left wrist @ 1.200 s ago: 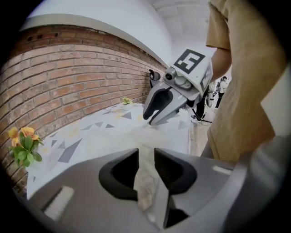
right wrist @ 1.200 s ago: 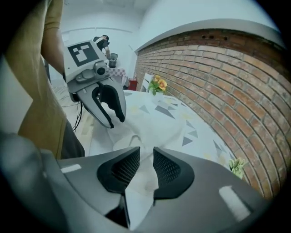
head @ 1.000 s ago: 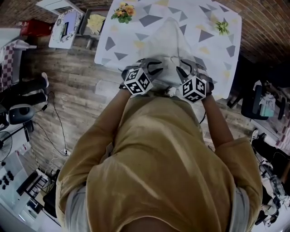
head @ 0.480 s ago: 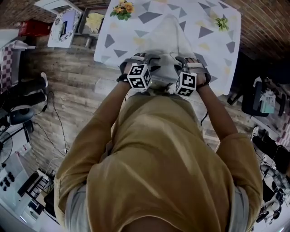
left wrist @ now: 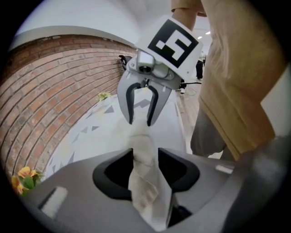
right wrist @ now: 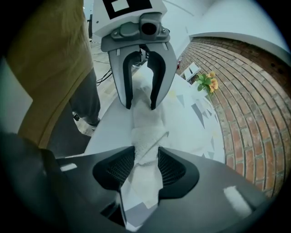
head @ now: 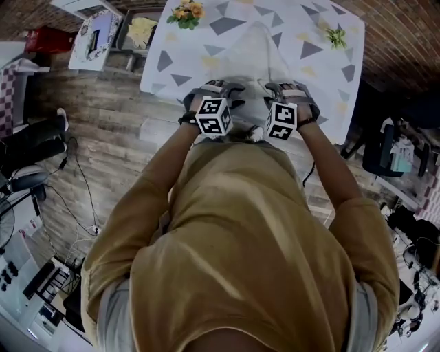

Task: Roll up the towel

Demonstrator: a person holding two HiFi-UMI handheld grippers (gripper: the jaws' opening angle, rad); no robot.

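The white towel point(head: 256, 51) lies lengthwise down the middle of the table point(head: 330, 75), which wears a pale tablecloth printed with grey triangles. The towel's nearer end is bunched up at the table's near edge, where both grippers meet it. The left gripper point(head: 227, 93) comes down on that end toward the table's left side, steeply tilted, with its marker cube point(head: 213, 115) facing up. In the left gripper view its jaws stand only a little apart, a crumpled fold of the towel fills the whole gap, and both pads point(left wrist: 177, 168) lie against the fabric. Those jaws have just been opening, with the towel between them. The right gripper point(head: 278, 89) has the same end toward the table's right side, just beside the left one, and the two face each other along the roll. Its jaws are likewise narrowly apart, with a thicker, rolled strip of towel caught between the ribbed pads point(right wrist: 113, 170); they too have just been opening a little. How firmly either pair presses is hard to judge, but the fabric appears to be touched on both sides in each. A bunch of yellow flowers point(head: 187, 14) sits at the table's far left corner and a small green sprig point(head: 336, 37) near its far right corner. The person's mustard shirt point(head: 247, 247) fills the view on the table's near side.
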